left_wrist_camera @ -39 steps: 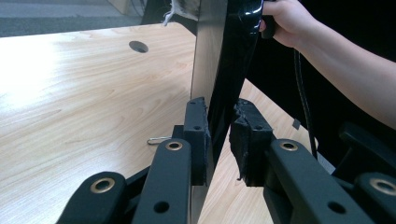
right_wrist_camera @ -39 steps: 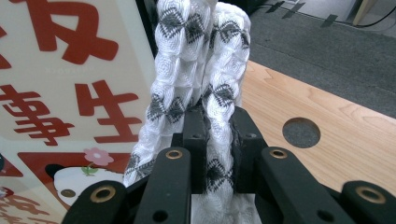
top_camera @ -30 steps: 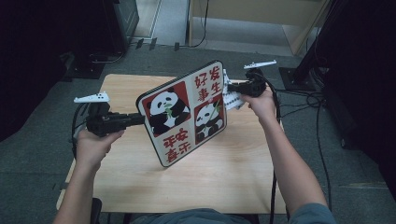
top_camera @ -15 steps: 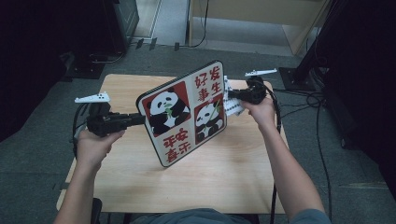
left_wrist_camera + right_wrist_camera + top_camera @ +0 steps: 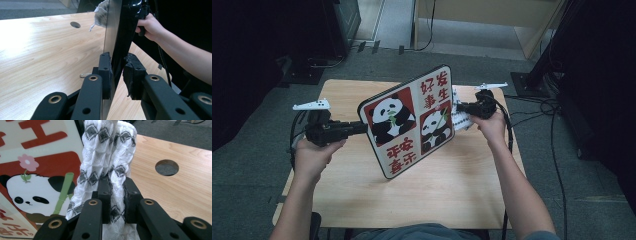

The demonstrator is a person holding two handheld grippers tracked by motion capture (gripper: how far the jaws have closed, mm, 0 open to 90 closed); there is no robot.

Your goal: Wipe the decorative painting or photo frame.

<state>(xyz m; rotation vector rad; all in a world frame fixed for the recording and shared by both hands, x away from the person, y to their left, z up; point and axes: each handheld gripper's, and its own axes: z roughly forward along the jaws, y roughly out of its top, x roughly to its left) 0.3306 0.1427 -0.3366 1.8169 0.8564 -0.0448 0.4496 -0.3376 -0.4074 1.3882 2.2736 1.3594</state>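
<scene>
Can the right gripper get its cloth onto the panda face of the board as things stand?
Probably yes. The right gripper, shut on the cloth, sits right beside the board, which the left gripper holds upright; nothing stands between.

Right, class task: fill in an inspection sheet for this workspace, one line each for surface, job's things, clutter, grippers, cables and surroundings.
Surface: wooden table with a round hole, mostly bare.
Job's things: panda board held tilted above the table; white patterned cloth beside its right edge.
Clutter: small metal clip on the table.
Grippers: left gripper shut on the board's edge; right gripper shut on the cloth.
Cables: black cables on the floor at right.
Surroundings: grey carpet, dark equipment around.
</scene>
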